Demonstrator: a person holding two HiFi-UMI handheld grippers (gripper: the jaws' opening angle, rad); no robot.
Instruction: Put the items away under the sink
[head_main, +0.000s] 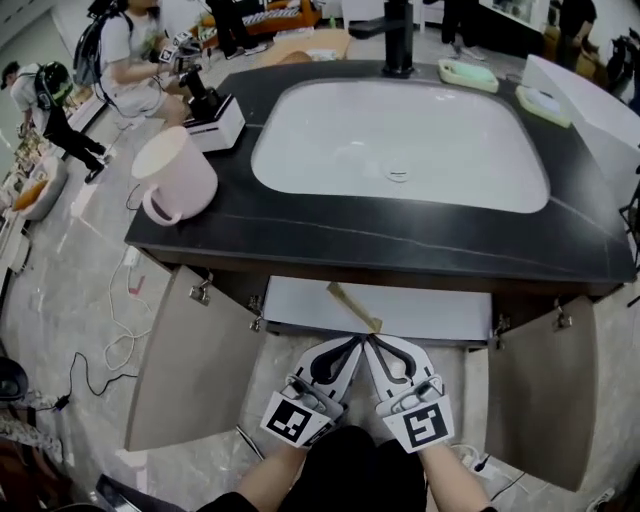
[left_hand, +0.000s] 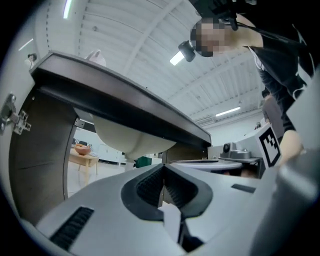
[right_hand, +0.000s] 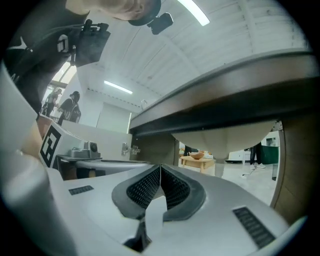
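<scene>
1. Head view: left gripper (head_main: 350, 346) and right gripper (head_main: 374, 346) face the open cabinet (head_main: 195, 365); pink jug (head_main: 175, 172) stands on the surface (head_main: 400, 245).
2. Left gripper view: jaws closed, empty.
3. Right gripper view: same; next we likely fetch the jug, opening first.

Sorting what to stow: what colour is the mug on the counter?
Pale pink mug, best in head view.

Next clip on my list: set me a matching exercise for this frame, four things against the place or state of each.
Things:
1 pink mug
2 faucet
3 left cabinet door
4 left gripper

Places or states:
A swung open
B jaws shut
C behind the basin
D on the counter, left of the basin

Pairs: 1-D, 2-C, 3-A, 4-B
</scene>
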